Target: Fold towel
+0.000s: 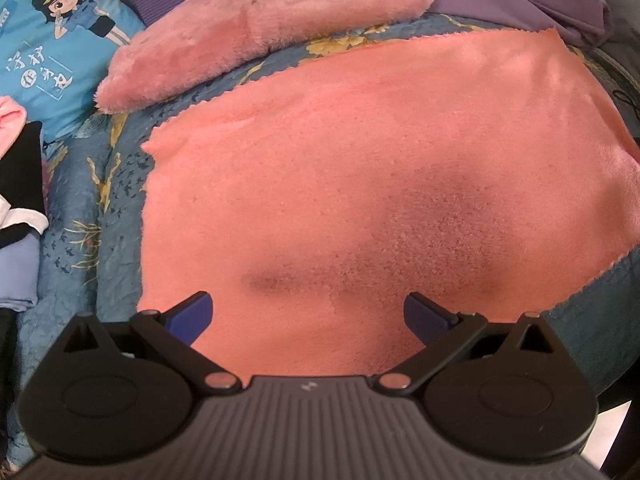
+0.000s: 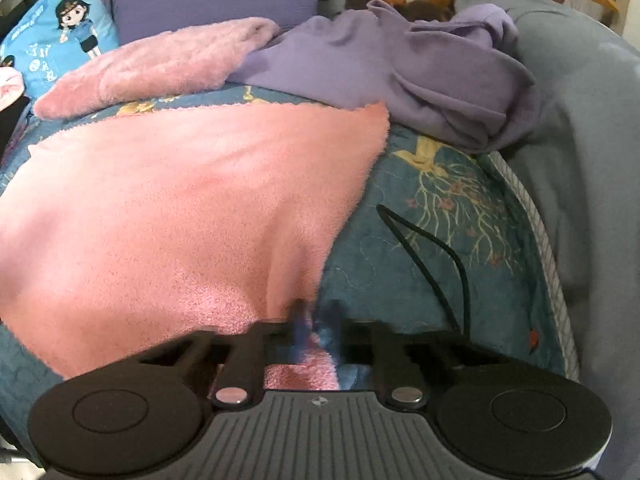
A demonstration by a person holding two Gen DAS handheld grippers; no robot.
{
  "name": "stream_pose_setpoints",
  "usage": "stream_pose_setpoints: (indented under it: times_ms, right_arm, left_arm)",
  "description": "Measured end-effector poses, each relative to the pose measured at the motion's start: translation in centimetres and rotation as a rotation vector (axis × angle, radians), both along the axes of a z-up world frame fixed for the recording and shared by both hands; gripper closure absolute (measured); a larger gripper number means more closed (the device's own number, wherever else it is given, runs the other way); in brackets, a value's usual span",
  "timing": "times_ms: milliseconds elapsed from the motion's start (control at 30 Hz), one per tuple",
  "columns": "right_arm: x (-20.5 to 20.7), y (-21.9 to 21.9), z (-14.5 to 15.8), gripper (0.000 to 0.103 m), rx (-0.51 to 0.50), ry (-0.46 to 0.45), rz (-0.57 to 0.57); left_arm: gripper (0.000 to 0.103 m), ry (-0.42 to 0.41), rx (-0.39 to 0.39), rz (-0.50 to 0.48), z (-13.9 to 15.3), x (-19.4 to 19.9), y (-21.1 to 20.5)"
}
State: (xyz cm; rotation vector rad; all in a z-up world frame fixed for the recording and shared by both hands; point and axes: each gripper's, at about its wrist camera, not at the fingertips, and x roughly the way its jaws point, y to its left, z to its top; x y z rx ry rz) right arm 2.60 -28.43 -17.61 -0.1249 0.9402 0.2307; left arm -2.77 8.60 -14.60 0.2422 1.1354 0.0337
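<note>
At near right corner, soft limp pink towel (image 2: 180, 200) was pinched by closed right gripper (image 2: 318, 320); left gripper (image 1: 308, 316) was held open above near edge, best gripped there.

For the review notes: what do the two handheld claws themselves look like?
Both match: a grey ribbed body with a small emblem, two round black discs, black linkage arms on silver pivot pins, and dark blue finger pads. Left claw; right claw, its pads blurred.
</note>
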Motion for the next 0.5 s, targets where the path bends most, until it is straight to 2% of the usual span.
stream_pose_setpoints:
  times_ms: [133, 200, 267, 400, 500]
  right_arm:
    - [-1.0, -0.4, 0.4, 0.103, -0.122, 0.007, -0.058]
    - [-1.6, -1.4, 0.4, 0.103, -0.127, 0.019, -0.098]
    - [-2.2, -2.4, 0.7, 0.101, -0.054, 0.021, -0.099]
    - [-3.2, -3.6, 1.2, 0.081, 0.098, 0.02, -0.127]
    - [-3.0, -3.3, 0.1, 0.081, 0.111, 0.068, -0.127]
  left_arm:
    - [0.0, -0.002, -0.01, 0.008, 0.0, 0.0, 0.3]
    - [0.0, 0.001, -0.013, 0.01, 0.0, 0.0, 0.4]
    - [0.0, -0.002, -0.012, 0.007, 0.0, -0.1, 0.3]
    - [0.0, -0.012, -0.016, 0.005, 0.3, -0.2, 0.3]
    - [0.0, -0.009, -0.015, 0.005, 0.3, -0.2, 0.3]
